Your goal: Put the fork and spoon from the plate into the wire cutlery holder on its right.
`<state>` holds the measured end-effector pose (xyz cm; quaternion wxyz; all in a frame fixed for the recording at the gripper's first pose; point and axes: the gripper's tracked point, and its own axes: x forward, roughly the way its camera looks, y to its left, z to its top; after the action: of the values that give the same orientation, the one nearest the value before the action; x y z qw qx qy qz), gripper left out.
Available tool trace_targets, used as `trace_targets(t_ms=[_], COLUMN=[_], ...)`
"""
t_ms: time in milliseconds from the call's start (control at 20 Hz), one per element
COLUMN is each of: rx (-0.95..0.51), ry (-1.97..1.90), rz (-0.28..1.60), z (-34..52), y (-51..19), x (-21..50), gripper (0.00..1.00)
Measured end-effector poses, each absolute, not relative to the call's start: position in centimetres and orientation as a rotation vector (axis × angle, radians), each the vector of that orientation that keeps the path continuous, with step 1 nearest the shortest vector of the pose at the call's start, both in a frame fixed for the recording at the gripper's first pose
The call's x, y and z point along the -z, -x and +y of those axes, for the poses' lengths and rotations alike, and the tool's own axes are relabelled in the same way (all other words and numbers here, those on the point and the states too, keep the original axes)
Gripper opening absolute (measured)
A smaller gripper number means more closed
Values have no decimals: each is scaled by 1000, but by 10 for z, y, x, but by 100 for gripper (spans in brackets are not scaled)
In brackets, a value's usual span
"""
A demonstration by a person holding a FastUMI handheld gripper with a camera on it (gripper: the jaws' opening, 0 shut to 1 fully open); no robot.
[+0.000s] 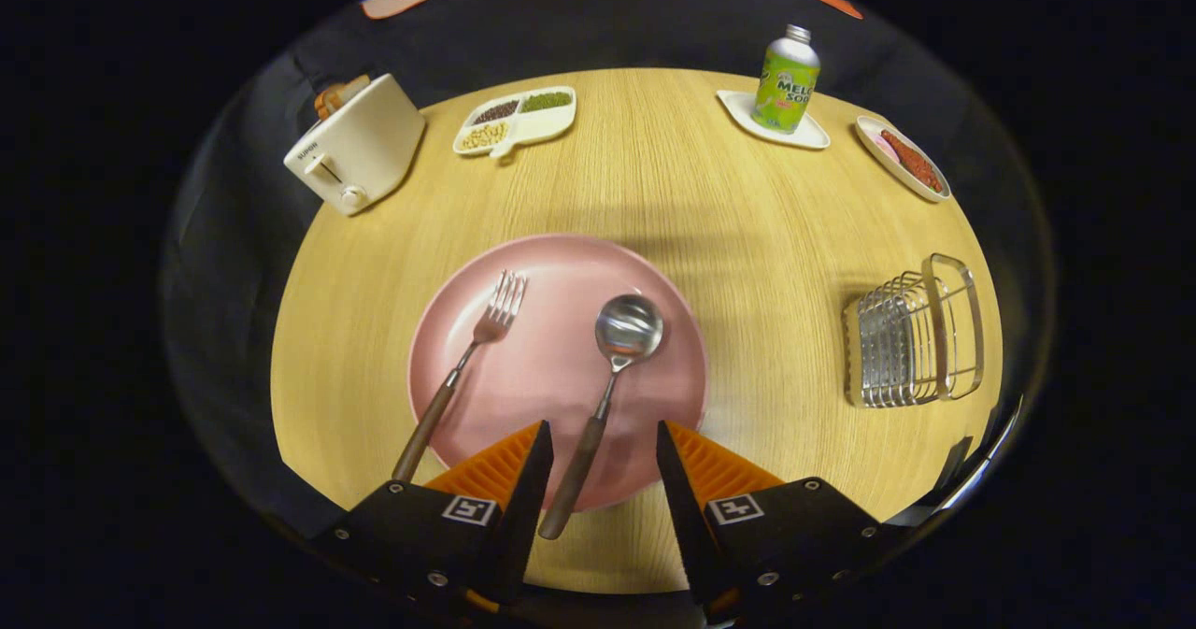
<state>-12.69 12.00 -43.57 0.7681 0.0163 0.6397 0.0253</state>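
Observation:
A pink plate (551, 274) lies on the round wooden table, just ahead of my fingers. On it rest a fork (464, 358) and a spoon (617, 349), both with brown handles that reach over the plate's near rim. The fork lies to the left, its tines pointing away. The spoon's handle end lies between my fingers, nearer the left one. My gripper (605, 435) is open, its fingers apart above the plate's near rim and touching nothing. The wire cutlery holder (911, 337) stands to the right of the plate, apart from it.
At the table's far side stand a white toaster (357, 152) on the left, a divided dish of beans (516, 120), a green bottle (787, 82) on a small white tray, and an oval dish (903, 157) with red food on the right. Bare wood lies between plate and holder.

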Motion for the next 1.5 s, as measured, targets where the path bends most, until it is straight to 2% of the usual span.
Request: trace_targets(t_ms=[200,500,550,650,750,1050,1500], rx=[4,51,50,32,-1,-57,10], ry=[-79,-125,-129,-126,-123,-86,-81], rz=[1466,1553,1556,1561,1546,1439,1317], z=[125,123,123,122,122,101,11], y=[134,134,134,133,131,123,121], x=[452,463,462,463,457,421,361], gripper=[53,23,15,10,6,5,5])
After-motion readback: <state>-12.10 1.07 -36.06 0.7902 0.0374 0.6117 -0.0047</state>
